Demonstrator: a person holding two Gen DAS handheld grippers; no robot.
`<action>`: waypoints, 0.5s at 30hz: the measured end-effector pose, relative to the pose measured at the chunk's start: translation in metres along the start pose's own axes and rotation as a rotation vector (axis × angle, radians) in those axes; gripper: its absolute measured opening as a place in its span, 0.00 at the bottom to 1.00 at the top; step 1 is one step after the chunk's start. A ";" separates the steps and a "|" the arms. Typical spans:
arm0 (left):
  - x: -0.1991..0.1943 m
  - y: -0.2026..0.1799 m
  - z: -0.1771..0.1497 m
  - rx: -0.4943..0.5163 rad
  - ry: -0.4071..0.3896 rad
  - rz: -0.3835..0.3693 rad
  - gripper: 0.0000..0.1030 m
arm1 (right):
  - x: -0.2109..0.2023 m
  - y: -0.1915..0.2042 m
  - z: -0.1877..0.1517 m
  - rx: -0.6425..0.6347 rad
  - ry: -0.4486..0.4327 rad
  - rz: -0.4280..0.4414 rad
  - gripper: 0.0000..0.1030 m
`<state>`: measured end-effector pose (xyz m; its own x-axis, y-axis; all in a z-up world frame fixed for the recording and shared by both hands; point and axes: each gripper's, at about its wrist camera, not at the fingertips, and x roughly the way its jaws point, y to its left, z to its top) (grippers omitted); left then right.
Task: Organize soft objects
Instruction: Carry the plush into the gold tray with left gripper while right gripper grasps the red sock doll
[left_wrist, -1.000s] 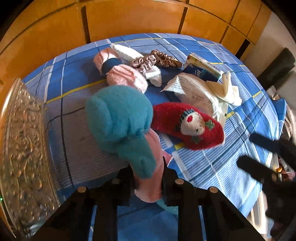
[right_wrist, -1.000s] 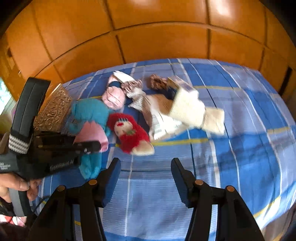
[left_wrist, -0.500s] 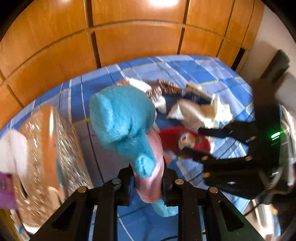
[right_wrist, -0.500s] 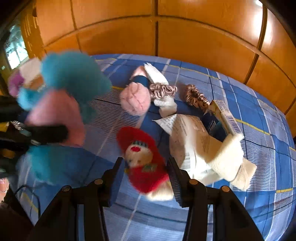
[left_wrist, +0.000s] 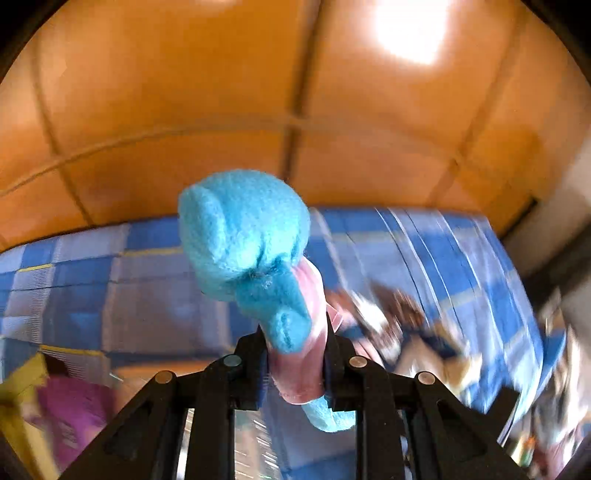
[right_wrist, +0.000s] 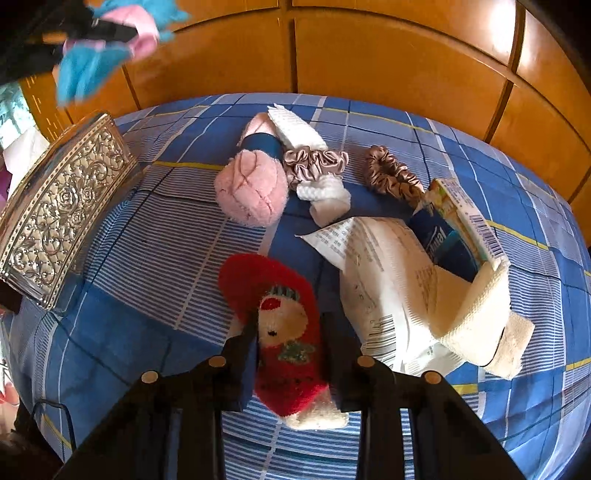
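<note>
My left gripper (left_wrist: 295, 354) is shut on a teal and pink fuzzy sock (left_wrist: 251, 254) and holds it high above the bed; the sock also shows in the right wrist view (right_wrist: 110, 40) at the top left. My right gripper (right_wrist: 291, 347) is open, its fingers on either side of a red fuzzy sock with a face (right_wrist: 280, 325) that lies on the blue checked bedsheet (right_wrist: 147, 258). A pink sock bundle (right_wrist: 251, 184), a white sock (right_wrist: 310, 162), two satin scrunchies (right_wrist: 316, 162) (right_wrist: 391, 177) and a cream sock (right_wrist: 480, 325) lie beyond.
An embossed silver box (right_wrist: 62, 210) stands at the left of the bed. A printed paper sheet (right_wrist: 384, 280) and a small blue carton (right_wrist: 450, 229) lie at the right. Orange wooden panels (right_wrist: 369, 51) back the bed.
My left gripper has lifted the teal and pink sock up and away to the left. My right gripper has moved forward and down so its fingers straddle the red sock.
</note>
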<state>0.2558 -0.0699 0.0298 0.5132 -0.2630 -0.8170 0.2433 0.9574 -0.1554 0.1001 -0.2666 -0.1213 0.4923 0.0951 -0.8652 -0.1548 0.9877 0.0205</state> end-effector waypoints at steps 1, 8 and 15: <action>-0.007 0.013 0.009 -0.023 -0.022 0.021 0.21 | 0.000 0.001 0.000 -0.006 0.002 -0.006 0.32; -0.063 0.123 0.022 -0.156 -0.128 0.170 0.22 | 0.001 0.004 0.001 -0.012 0.004 -0.021 0.32; -0.107 0.228 -0.052 -0.323 -0.155 0.235 0.22 | 0.002 0.009 -0.002 -0.019 -0.009 -0.053 0.33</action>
<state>0.2137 0.1833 0.0530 0.6479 -0.0241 -0.7614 -0.1527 0.9751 -0.1608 0.0981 -0.2578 -0.1237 0.5078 0.0443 -0.8603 -0.1445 0.9889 -0.0344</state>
